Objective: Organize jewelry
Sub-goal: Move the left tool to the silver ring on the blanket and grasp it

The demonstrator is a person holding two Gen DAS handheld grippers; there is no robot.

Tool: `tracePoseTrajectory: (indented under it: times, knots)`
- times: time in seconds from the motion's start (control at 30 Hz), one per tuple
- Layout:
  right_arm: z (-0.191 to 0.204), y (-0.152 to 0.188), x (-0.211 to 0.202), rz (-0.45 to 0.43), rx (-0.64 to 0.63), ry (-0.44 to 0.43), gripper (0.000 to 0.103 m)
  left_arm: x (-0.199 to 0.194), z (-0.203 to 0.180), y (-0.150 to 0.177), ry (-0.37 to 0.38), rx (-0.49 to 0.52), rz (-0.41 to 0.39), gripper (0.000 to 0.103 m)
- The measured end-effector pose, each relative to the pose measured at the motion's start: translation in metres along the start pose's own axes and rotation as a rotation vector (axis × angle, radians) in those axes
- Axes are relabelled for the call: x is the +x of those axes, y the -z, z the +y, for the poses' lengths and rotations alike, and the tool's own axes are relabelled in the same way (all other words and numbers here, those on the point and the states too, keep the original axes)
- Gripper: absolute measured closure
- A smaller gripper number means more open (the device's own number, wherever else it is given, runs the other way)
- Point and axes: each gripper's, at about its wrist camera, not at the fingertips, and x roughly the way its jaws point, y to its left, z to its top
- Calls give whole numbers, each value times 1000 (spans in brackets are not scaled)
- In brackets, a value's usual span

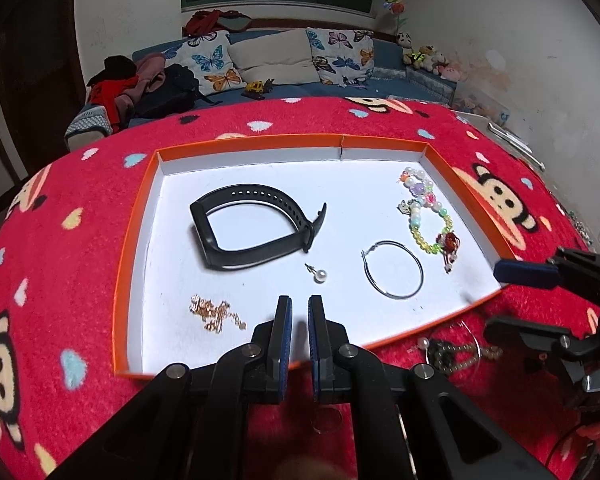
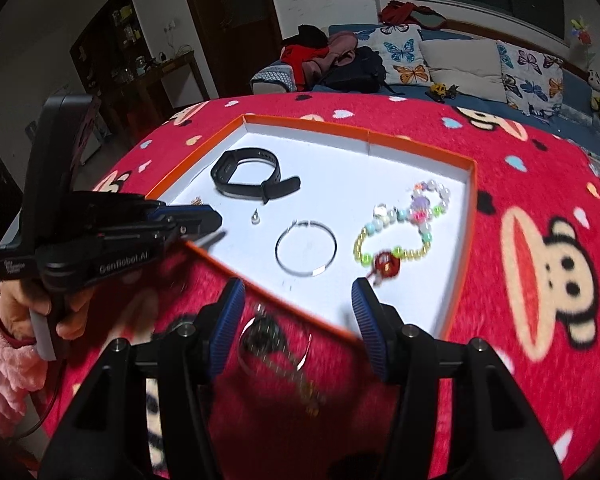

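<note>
An orange-rimmed white tray (image 1: pixel 292 140) (image 2: pixel 308 122) holds a black wristband (image 1: pixel 256 232) (image 2: pixel 252 174), a pearl stud (image 1: pixel 319 274) (image 2: pixel 256 218), a silver hoop (image 1: pixel 420 276) (image 2: pixel 334 244), a coloured bead bracelet (image 1: pixel 414 226) (image 2: pixel 420 216) and a gold chain (image 1: pixel 216 312). My left gripper (image 1: pixel 299 314) (image 2: pixel 216 220) hangs shut and empty over the tray's near edge, between chain and stud. My right gripper (image 2: pixel 298 300) (image 1: pixel 512 304) stands open at the tray's near corner, nothing between its fingers. Under it, a blurred pile of loose jewelry (image 2: pixel 272 340) (image 1: pixel 448 354) lies on the cloth outside the tray.
A red monkey-print cloth (image 1: pixel 60 240) (image 2: pixel 540 240) covers the table. A small ring (image 1: pixel 326 420) lies on it beneath the left gripper. A hand in a pink sleeve (image 2: pixel 16 320) holds the left gripper. A sofa with cushions (image 1: pixel 268 60) stands behind the table.
</note>
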Motion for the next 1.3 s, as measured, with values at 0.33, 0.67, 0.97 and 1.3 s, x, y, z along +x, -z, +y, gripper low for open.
tracePoseTrajectory:
  times: [0.33,0.67,0.97,1.3]
  knots:
    - [11,30,-9,13,8,-6,45,-43,-11,21,-31,-1,-89,39]
    - [12,36,-4,27,14,-7,45,-65,-13,38,-56,-15,-100,31]
    - [16,33,8,50,-7,-4,45,-77,2,57,-62,-107,-109,30]
    - [26,31,23,84,-44,40,45,-82,11,71,-83,-142,-106,29]
